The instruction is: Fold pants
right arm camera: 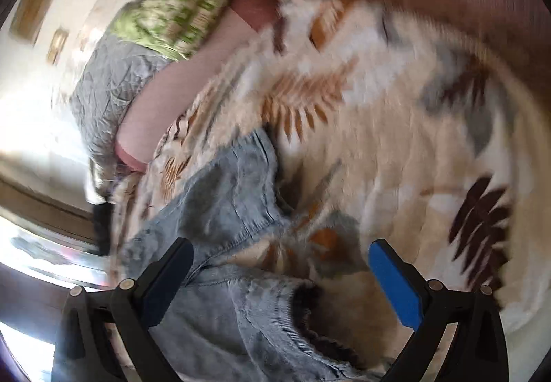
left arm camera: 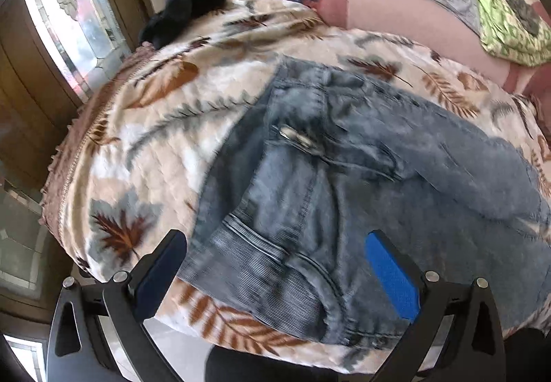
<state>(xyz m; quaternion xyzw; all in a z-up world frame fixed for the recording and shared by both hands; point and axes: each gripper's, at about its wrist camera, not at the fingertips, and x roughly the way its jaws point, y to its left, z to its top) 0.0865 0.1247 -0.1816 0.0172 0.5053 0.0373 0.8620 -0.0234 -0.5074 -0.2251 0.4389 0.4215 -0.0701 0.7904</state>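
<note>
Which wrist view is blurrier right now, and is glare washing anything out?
Right wrist view: heavy motion smear, jeans and leaf blanket streaked, glare whiting out the left edge. Left wrist view: milder blur, jeans seams readable; the window is overexposed. Both show fisheye bending at the rims.

Faded blue denim pants (left arm camera: 344, 175) lay on cream quilted blanket (left arm camera: 155, 127) printed with brown and grey leaves; green-patterned pillow (left arm camera: 499, 20) beyond.
</note>
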